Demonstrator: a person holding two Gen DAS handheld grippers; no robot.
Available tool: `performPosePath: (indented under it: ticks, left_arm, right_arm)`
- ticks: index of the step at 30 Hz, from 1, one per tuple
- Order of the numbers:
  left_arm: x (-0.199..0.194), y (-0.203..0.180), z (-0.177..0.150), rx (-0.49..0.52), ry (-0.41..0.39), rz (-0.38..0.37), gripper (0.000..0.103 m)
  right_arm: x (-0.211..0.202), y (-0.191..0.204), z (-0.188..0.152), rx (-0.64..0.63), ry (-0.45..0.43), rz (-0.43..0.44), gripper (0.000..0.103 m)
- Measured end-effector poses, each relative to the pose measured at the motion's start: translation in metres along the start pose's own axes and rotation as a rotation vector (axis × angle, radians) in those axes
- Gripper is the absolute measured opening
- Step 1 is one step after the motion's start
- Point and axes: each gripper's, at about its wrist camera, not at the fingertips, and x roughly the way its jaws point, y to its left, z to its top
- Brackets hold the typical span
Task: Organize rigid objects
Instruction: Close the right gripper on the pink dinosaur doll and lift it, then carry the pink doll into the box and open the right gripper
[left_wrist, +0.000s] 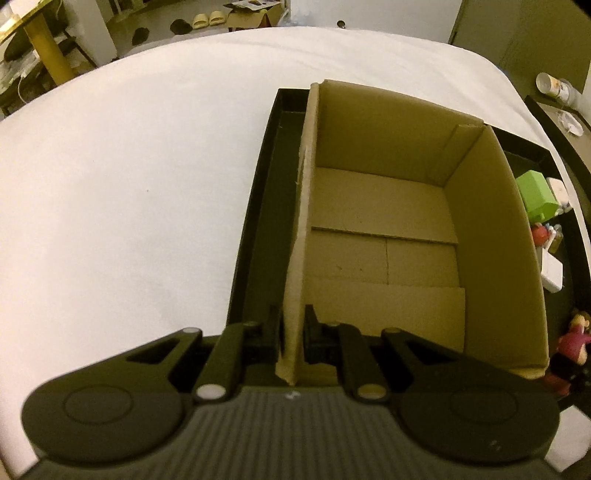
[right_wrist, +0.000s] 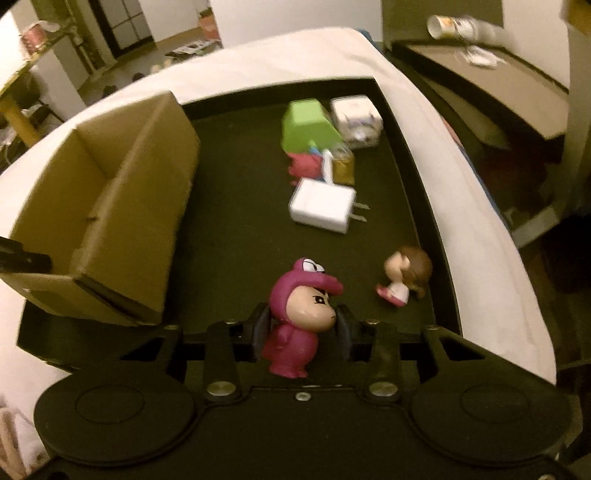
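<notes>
An open, empty cardboard box (left_wrist: 384, 229) stands in a black tray (left_wrist: 266, 206) on a white bed. My left gripper (left_wrist: 293, 321) is shut on the box's near left wall, one finger inside and one outside. In the right wrist view the same box (right_wrist: 140, 206) fills the tray's left side. My right gripper (right_wrist: 301, 325) is shut on a pink-suited figurine (right_wrist: 295, 314), its pads pressing the head and body from both sides. The figurine is upright at the tray's near edge, and I cannot tell whether its feet touch the floor (right_wrist: 236, 221).
Loose in the tray's right half are a brown-haired doll (right_wrist: 404, 275), a white plug charger (right_wrist: 321, 208), a green block (right_wrist: 308, 123), a white cube (right_wrist: 356, 118) and small pink and gold items (right_wrist: 325, 166). A dark side table (right_wrist: 498, 85) stands beyond the bed's right edge.
</notes>
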Motion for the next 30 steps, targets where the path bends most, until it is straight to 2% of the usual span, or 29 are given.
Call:
performPosePath:
  ticks: [10, 19, 30]
  left_arm:
    - [-0.003, -0.015, -0.002, 0.031, -0.019, 0.039, 0.010]
    - [-0.005, -0.032, -0.004, 0.094, -0.049, 0.070, 0.010]
    - [-0.012, -0.029, -0.004, 0.084, -0.060, 0.052, 0.009]
  right_arm:
    - [-0.023, 0.030, 0.029, -0.059, -0.077, 0.029, 0.038]
    - [-0.038, 0.059, 0.052, -0.137, -0.122, 0.095, 0.038]
    - [-0.039, 0.103, 0.063, -0.271, -0.136, 0.188, 0.038]
